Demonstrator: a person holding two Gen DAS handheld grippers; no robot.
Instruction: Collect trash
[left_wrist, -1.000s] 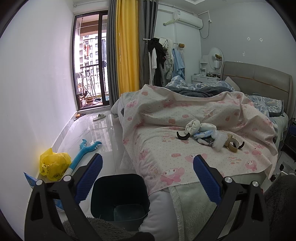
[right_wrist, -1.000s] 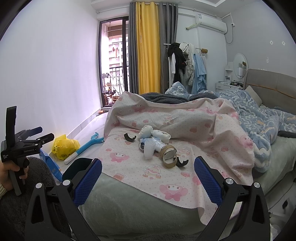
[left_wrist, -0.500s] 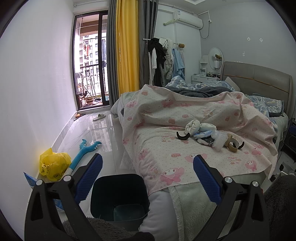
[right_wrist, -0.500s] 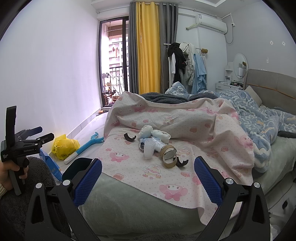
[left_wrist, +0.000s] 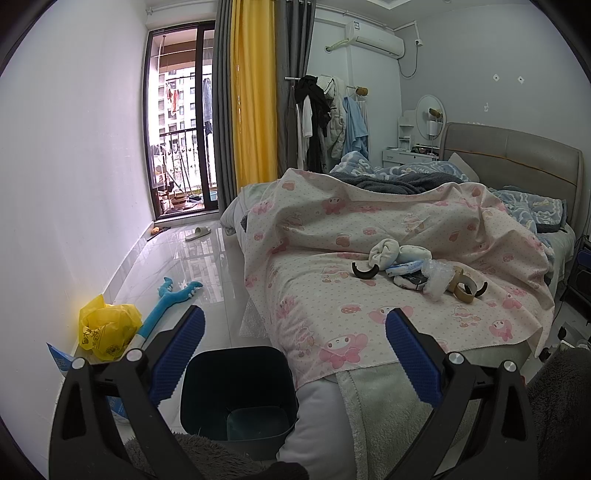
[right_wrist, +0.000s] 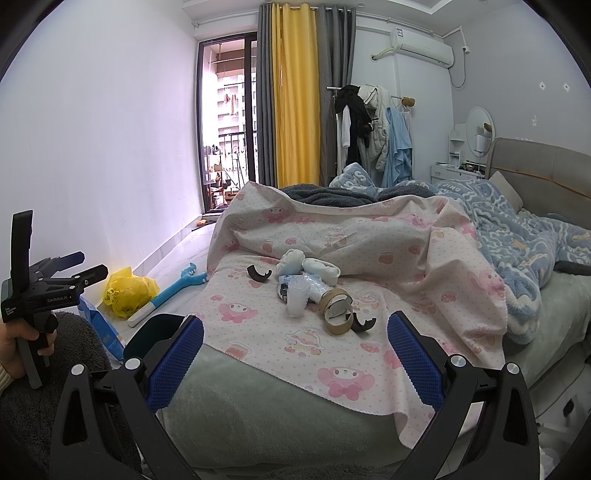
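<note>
- Both my grippers, left gripper (left_wrist: 295, 332) and right gripper (right_wrist: 295, 338), have jaws spread wide, holding nothing.
- Trash pile (right_wrist: 314, 291) lies mid-frame on the bed (right_wrist: 258, 391); bin (left_wrist: 236, 391) lower centre, left view.
- Tape core (right_wrist: 338, 314): I judge it light and stiff; grip across the rim.

Both the left tongs (left_wrist: 294, 339) and right tongs (right_wrist: 295, 345) gape wide, empty, held level.

We see the trash pile (right_wrist: 314, 291) on the bed (right_wrist: 258, 406), atop the sheet (right_wrist: 369, 236), with a tape roll (right_wrist: 338, 314) at its near end. Left of the bed, on the floor (left_wrist: 177, 266), a bin (left_wrist: 236, 391) stands nearest us, a bag (left_wrist: 107, 326) beyond it by the wall.
</note>
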